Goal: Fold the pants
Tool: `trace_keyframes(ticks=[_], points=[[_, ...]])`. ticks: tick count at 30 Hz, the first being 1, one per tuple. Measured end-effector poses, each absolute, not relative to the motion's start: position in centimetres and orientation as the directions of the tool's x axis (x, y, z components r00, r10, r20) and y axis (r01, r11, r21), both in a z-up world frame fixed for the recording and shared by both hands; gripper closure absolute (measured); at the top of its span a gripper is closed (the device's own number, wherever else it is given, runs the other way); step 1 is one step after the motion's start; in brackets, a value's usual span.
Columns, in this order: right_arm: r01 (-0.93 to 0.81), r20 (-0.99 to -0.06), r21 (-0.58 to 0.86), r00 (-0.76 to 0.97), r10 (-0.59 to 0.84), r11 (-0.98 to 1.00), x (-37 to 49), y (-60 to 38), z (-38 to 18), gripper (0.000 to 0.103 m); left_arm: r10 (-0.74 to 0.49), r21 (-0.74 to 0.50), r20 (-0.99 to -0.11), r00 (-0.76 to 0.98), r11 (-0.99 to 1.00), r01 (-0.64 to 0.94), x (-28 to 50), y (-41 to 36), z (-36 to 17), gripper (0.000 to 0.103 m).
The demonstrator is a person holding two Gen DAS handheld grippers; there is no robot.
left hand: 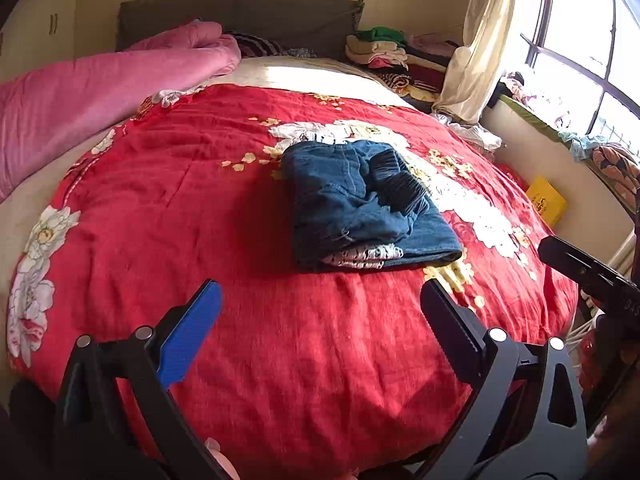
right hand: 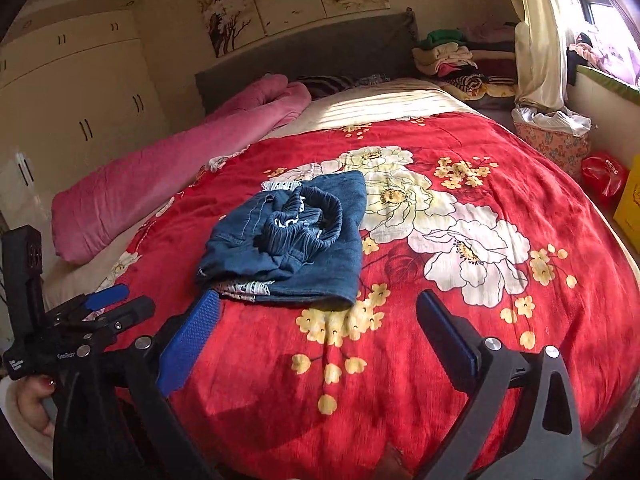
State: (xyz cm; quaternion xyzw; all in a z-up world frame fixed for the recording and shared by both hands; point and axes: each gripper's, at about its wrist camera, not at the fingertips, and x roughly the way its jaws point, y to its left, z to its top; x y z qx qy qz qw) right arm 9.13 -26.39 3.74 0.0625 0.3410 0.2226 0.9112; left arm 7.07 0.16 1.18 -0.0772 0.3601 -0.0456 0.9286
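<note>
Blue denim pants [left hand: 360, 204] lie folded in a compact bundle on the red floral blanket [left hand: 200, 200], the elastic waistband on top and a patterned lining showing at the near edge. They also show in the right wrist view [right hand: 292, 240]. My left gripper [left hand: 320, 296] is open and empty, held above the blanket short of the pants. My right gripper [right hand: 318, 312] is open and empty, its left fingertip close to the bundle's near edge. The left gripper also shows at the left of the right wrist view [right hand: 116, 300].
A rolled pink quilt [left hand: 100, 92] lies along the bed's left side. Stacked folded clothes [left hand: 384, 52] sit by the grey headboard. A curtain [left hand: 480, 40] and window are at right, with a yellow box [left hand: 546, 200] and a red bag [right hand: 604, 172] beside the bed.
</note>
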Motion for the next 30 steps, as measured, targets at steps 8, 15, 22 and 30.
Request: trace_keyframes(ticks=[8, 15, 22, 30], points=[[-0.324, -0.619, 0.262, 0.666, 0.416, 0.909, 6.5, -26.9, 2.1, 0.005, -0.121, -0.161, -0.695, 0.709, 0.987, 0.011, 5.1, 0.5, -0.8, 0.01], [-0.29, -0.646, 0.269, 0.653, 0.395, 0.918, 6.0, -27.1, 0.8, 0.005, -0.125, -0.143, -0.711, 0.692, 0.989, 0.032, 4.4, -0.7, -1.8, 0.01], [-0.298, -0.657, 0.262, 0.642, 0.396, 0.918, 6.1, -26.9, 0.4, 0.005, -0.117, -0.143, -0.718, 0.686, 0.99, 0.02, 4.4, -0.7, -1.9, 0.01], [-0.294, -0.66, 0.26, 0.641, 0.392, 0.92, 6.2, -27.0, 0.4, 0.005, -0.118, -0.144, -0.716, 0.688, 0.989, 0.019, 4.4, -0.7, -1.8, 0.01]])
